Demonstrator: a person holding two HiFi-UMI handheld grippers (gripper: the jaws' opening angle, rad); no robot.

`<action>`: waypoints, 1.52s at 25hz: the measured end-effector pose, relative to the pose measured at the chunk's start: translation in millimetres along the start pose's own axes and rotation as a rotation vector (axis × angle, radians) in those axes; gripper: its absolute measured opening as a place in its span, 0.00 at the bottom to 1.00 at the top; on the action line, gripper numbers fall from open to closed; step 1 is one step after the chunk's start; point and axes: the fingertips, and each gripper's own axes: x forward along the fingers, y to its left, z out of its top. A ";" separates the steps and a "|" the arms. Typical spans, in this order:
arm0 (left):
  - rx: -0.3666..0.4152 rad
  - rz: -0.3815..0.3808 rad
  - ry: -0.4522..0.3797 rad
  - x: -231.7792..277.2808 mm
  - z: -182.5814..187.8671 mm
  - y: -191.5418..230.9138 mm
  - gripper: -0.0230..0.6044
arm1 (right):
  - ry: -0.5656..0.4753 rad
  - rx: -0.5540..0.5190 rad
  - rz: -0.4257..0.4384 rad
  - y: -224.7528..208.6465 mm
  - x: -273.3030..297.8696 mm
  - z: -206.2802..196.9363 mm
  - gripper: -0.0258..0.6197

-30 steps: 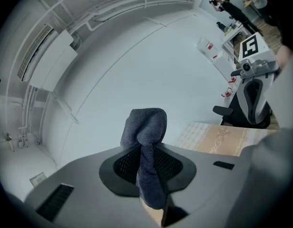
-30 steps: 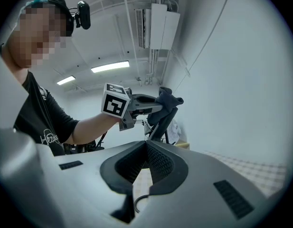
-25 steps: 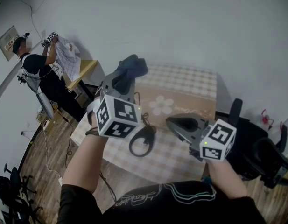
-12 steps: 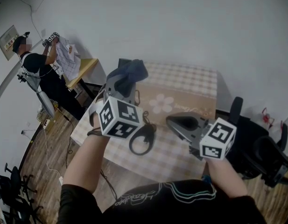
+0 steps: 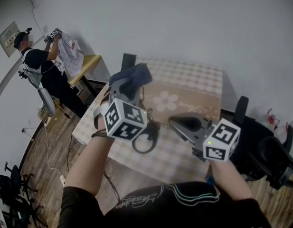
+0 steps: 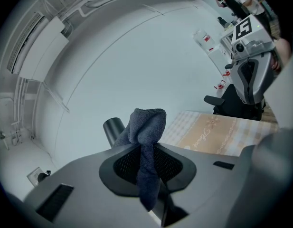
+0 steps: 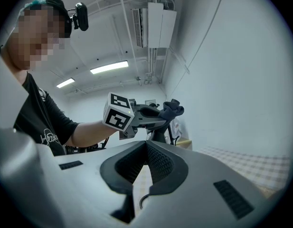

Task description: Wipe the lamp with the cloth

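Cloth (image 5: 136, 73) edged forward since second ago, bunched in clamped left gripper (image 5: 128, 85), raised above table (image 5: 198, 82); ring-shaped lamp (image 5: 142, 152) lies on table below, apart from cloth; right gripper (image 5: 174, 123) closed, empty, beside lamp; wiping apparently not begun, whole lamp left

Office: swivel chair (image 5: 273, 159), wooden desk (image 5: 87, 63)
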 end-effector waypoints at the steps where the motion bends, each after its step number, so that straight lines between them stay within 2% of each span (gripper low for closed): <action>1: -0.005 -0.004 0.003 -0.6 -2.2 -0.9 0.14 | 0.001 0.002 0.000 1.4 0.6 -0.4 0.06; 17: -0.025 -0.060 0.066 -4.9 -37.1 -30.6 0.14 | 0.019 0.044 0.005 15.7 4.3 -14.2 0.06; 27: -0.015 -0.104 0.105 -12.3 -53.8 -63.2 0.14 | 0.027 0.063 0.016 22.6 1.0 -20.9 0.06; 38: -0.117 -0.221 0.154 -27.7 -79.3 -110.2 0.14 | 0.039 0.096 0.044 35.7 -2.0 -32.4 0.06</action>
